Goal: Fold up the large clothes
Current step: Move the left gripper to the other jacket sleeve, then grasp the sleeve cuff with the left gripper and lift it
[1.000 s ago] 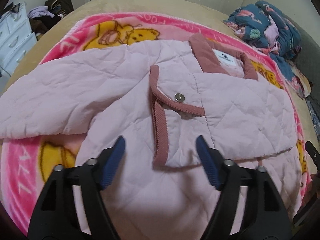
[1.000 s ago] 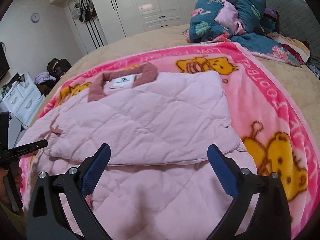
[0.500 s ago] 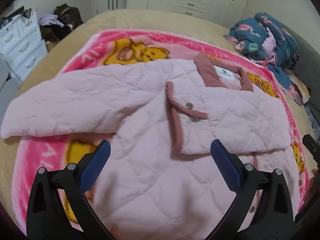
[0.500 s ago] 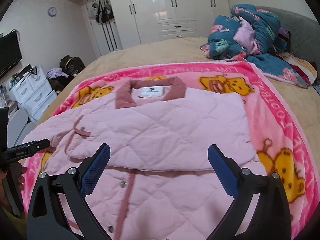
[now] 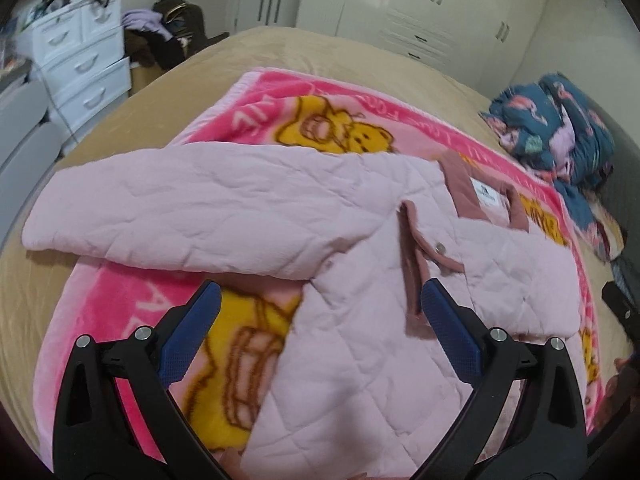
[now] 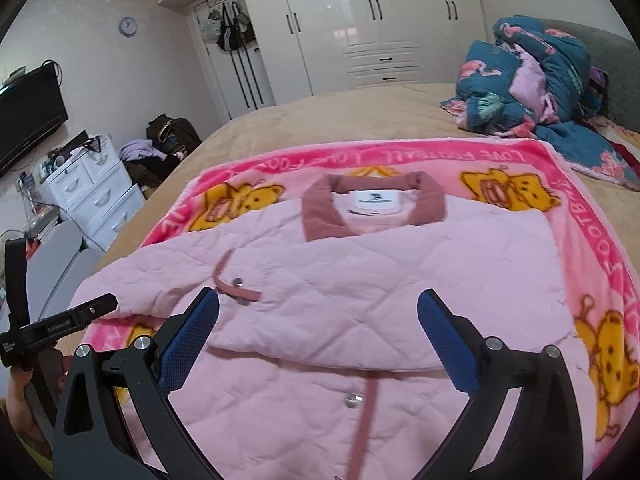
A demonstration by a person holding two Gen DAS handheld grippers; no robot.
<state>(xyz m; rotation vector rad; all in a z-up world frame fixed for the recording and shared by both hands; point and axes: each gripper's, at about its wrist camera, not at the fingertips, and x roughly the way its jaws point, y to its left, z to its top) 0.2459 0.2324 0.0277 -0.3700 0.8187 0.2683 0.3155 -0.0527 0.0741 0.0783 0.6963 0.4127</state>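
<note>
On the bed, a pink quilted jacket (image 6: 360, 280) lies spread over a pink bear blanket (image 6: 600, 264), one side folded across its front. Both the left tool (image 5: 320, 332) and right tool (image 6: 318, 336) hang above its lower half, jaws wide and holding nothing.

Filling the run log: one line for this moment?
jacket: one sleeve folded across | left gripper: open, empty | right gripper: open, empty
</note>
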